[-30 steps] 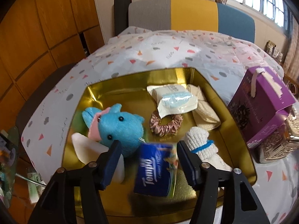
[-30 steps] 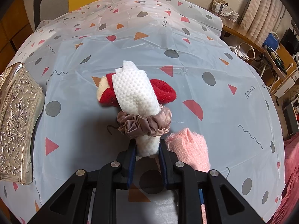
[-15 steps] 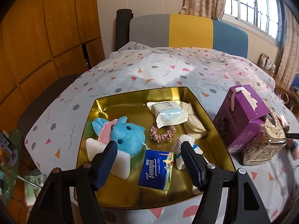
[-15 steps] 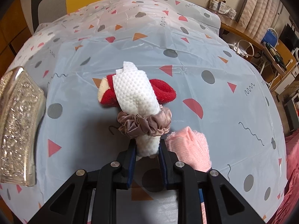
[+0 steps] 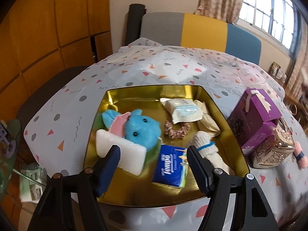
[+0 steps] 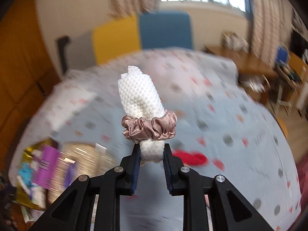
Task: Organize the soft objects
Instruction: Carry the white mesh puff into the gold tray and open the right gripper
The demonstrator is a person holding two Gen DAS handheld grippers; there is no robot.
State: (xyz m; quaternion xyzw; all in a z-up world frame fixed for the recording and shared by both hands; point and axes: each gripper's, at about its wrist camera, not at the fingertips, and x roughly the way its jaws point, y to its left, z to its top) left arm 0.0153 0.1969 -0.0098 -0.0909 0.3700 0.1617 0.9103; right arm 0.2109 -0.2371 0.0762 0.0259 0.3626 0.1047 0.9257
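The bench (image 5: pixel 173 71), covered with a dotted cloth, carries the gold tray (image 5: pixel 154 94), and beside the tray stand a purple box (image 5: pixel 256 115) and a glittery gold case (image 5: pixel 273 150). In the tray lie a blue plush toy (image 5: pixel 142 130), a white sponge block (image 5: pixel 119 152), a wipes packet (image 5: pixel 184 109), a Tempo tissue pack (image 5: pixel 170 169), a knitted white sock (image 5: pixel 206 146) and a brown scrunchie (image 5: pixel 177 129). The tissue pack, which 1 second ago hung between the fingers of the left claw (image 5: pixel 154 165), now rests on the tray floor, and this claw is spread and drawn back, so that item seems finished. The right claw (image 6: pixel 151 165) pinches a rolled white cloth (image 6: pixel 140 98) with a pink scrunchie (image 6: pixel 150 129) around it; it was low over the cloth before, now it is lifted, probably going to the tray. The right view is very blurred, so the red thing (image 6: pixel 190 156) on the bench cannot be named, and the tray there is cut off at the left edge
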